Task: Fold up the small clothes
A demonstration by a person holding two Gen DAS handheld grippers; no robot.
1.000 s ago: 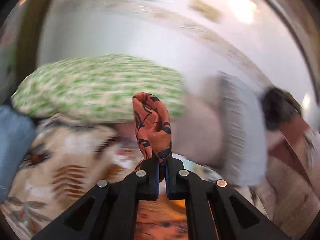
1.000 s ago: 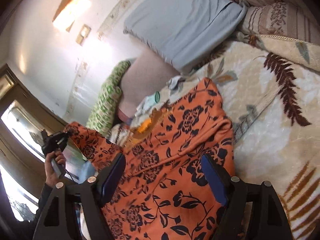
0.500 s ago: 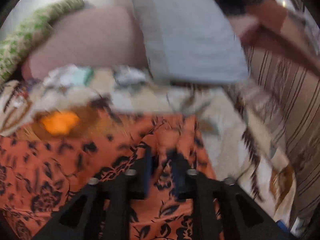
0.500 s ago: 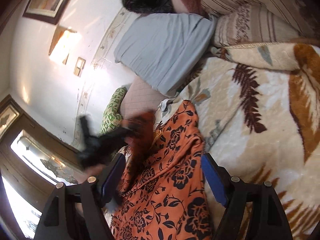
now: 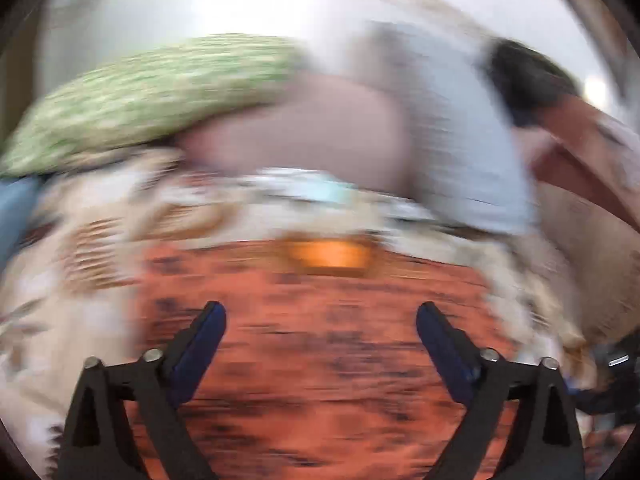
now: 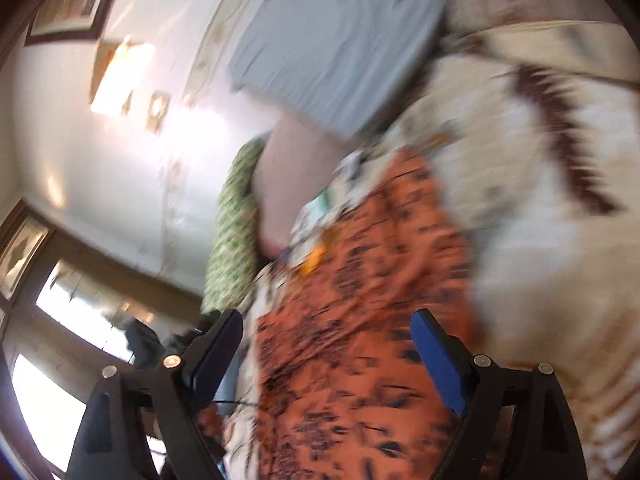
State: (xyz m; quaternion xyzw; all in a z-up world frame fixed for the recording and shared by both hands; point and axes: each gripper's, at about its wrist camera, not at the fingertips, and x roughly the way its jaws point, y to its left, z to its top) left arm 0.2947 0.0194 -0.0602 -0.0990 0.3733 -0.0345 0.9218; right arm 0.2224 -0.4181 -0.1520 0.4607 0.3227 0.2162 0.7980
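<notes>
Both views are blurred by motion. In the left wrist view, the left gripper [image 5: 320, 320] has its two blue-padded fingers [image 5: 200, 344] spread wide apart, holding nothing. Beyond and between them an orange cloth [image 5: 320, 344] with dark flower print lies spread on a cream blanket [image 5: 80, 264] with brown leaf patterns. Behind the cloth sit a green pillow [image 5: 144, 96], a pink pillow [image 5: 304, 136] and a grey pillow [image 5: 468, 152], against a white wall [image 5: 240, 4].

In the right wrist view, tilted sideways, the right gripper [image 6: 326, 328] is also spread wide and empty. The cloth [image 6: 360, 320] lies between its fingers, on the blanket [image 6: 540, 260]. The grey pillow [image 6: 340, 44] sits further off, and a window [image 6: 60, 320] shows at the left.
</notes>
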